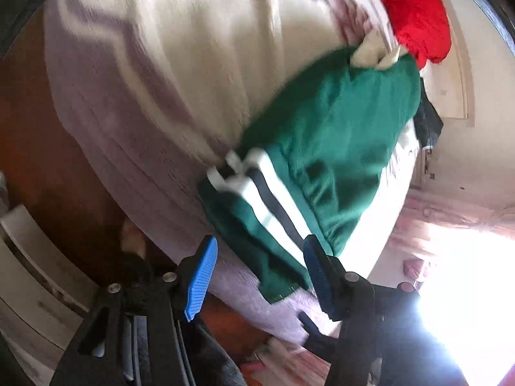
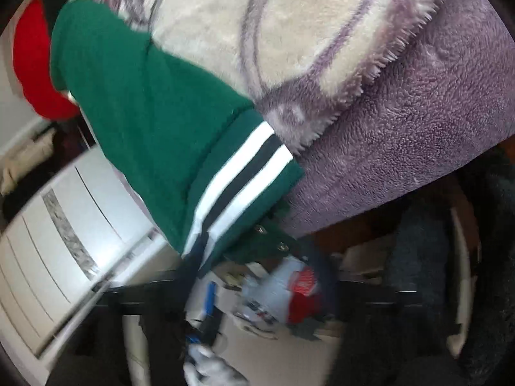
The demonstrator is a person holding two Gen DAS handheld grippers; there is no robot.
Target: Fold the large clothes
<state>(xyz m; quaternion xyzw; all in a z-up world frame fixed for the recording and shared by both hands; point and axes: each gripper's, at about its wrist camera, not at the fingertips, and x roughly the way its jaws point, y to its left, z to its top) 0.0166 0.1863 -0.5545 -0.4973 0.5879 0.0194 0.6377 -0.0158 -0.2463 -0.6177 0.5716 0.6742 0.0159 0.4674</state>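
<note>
Green garment (image 1: 325,160) with white-and-black striped hem, lying in a loose bunch on the cream-and-lilac fleece blanket (image 1: 154,74) near the bed's edge; a red item (image 1: 415,9) sits beyond it. The left gripper (image 1: 260,276) hovers just short of the striped hem, its blue-padded jaws spread and holding nothing. In the right wrist view the garment (image 2: 154,122) hangs over the blanket (image 2: 418,122) edge, and the right gripper's jaws are too blurred to tell their state; the hem may lie between them. No flat spread or crisp fold is visible, so folding appears barely begun, with smoothing and all folds remaining.
</note>
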